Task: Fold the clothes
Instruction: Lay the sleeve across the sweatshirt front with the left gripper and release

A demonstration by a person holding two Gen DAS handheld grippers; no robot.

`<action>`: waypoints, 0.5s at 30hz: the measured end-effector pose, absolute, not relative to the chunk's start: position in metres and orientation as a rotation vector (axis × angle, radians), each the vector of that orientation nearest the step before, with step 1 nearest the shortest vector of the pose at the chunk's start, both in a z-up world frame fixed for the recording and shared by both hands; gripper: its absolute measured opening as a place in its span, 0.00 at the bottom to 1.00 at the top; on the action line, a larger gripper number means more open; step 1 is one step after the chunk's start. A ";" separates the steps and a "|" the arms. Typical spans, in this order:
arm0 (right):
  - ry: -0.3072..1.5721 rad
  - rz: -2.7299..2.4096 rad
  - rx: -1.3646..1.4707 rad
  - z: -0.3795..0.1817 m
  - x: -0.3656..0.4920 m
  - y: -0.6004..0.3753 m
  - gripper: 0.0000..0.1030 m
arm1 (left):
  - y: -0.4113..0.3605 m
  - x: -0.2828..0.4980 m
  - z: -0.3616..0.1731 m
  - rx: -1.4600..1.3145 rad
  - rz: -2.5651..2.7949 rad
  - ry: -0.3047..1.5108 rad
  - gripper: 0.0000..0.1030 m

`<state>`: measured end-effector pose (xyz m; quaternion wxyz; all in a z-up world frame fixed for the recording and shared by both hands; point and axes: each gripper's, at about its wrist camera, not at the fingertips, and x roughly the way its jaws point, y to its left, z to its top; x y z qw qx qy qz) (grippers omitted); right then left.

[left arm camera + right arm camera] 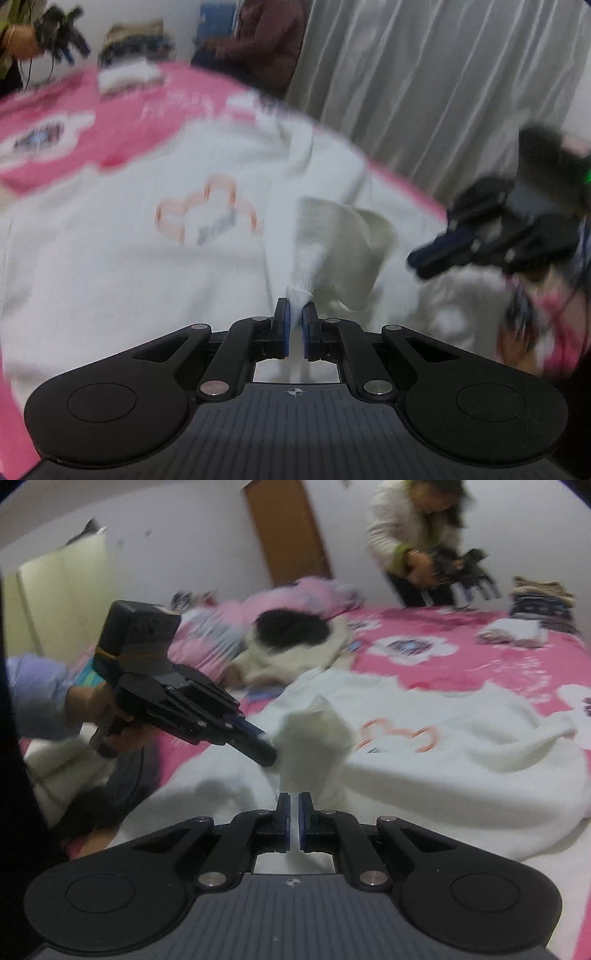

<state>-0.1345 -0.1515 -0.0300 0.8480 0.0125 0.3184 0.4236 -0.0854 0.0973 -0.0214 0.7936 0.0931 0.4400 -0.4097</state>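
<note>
A white sweater (110, 258) with an orange outline print (207, 218) lies spread on a pink flowered bedsheet (122, 122). My left gripper (294, 308) is shut on a pinched-up fold of it, which rises in a cone from the pads. In the right wrist view the sweater (461, 760) fills the middle, and my right gripper (294, 805) is shut with white cloth between its pads and a raised fold just beyond. The left gripper (264, 751) comes in from the left, its tips in the same raised fold. The right gripper (419, 264) shows blurred at the right edge.
Another person (410, 528) stands at the bed's far side holding grippers. Folded clothes (543, 598) are stacked at the far right. A cream and black garment (291, 635) and pink bedding (295, 590) lie behind. A grey curtain (443, 74) hangs beside the bed.
</note>
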 end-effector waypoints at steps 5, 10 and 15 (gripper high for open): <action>0.798 0.961 0.017 -0.053 -0.158 -0.125 0.07 | 0.116 -0.105 -0.035 0.309 -0.815 1.103 0.26; 0.820 0.896 0.060 -0.059 -0.177 -0.136 0.20 | 0.128 -0.084 0.000 0.147 -0.761 1.007 0.47; 0.699 0.324 0.246 -0.045 -0.149 -0.204 0.63 | 0.063 -0.004 0.013 0.077 -0.796 0.827 0.78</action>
